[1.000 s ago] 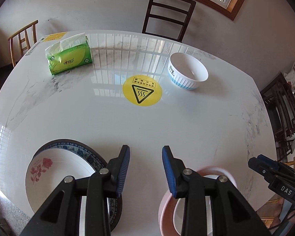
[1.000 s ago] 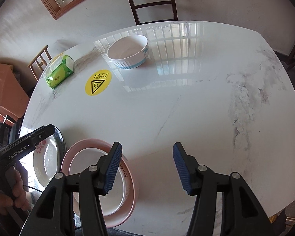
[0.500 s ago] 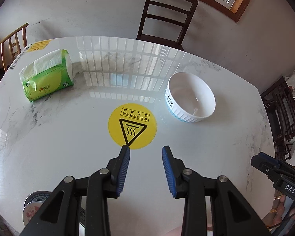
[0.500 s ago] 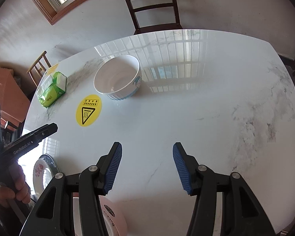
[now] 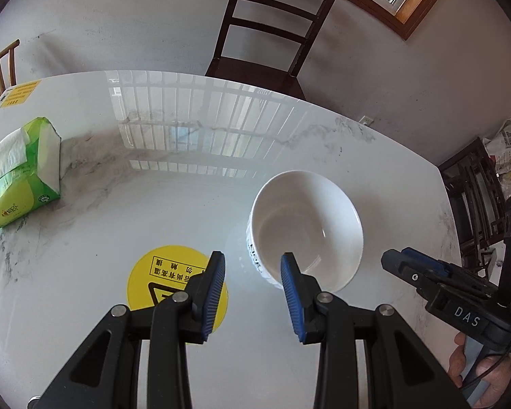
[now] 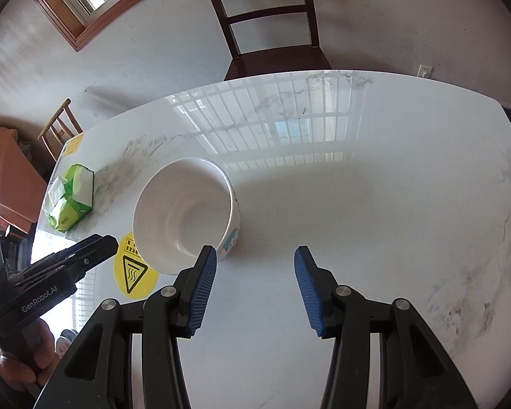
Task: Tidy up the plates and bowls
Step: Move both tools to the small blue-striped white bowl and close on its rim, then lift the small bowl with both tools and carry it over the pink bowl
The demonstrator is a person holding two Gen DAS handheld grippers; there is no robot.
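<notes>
— White porcelain, that bowl (image 5: 306, 228). Where does it sit?

— Upright on the marble bench (image 5: 187, 204), just right of the yellow round warning sticker (image 5: 168, 279). From the right wrist view the bowl (image 6: 184, 218) covers the sticker's (image 6: 133, 272) upper right edge, and blue markings show on its outer wall.

— And the left gripper (image 5: 252, 288)?

— Its blue-padded fingers (image 5: 214, 289) stand apart with nothing between them. In its own view the right finger's tip lies over the near rim of the bowl and the left one over the sticker. Whether either touches the bowl, I cannot tell.

— The right gripper (image 6: 255, 286)?

— Spread wide as well, holding nothing. Its left finger (image 6: 201, 289) appears just beside the bowl's near right side, the other over bare marble. Each gripper shows at the edge of the other's view, with a hand (image 6: 27, 361) on the left one's grip.

— Anything else on the bench?

— A green tissue pack (image 5: 20, 173) far left, well apart from the bowl, and a yellow label (image 5: 18, 93) near the far left corner. A dark wooden chair (image 5: 272, 24) stands behind the far edge.
</notes>
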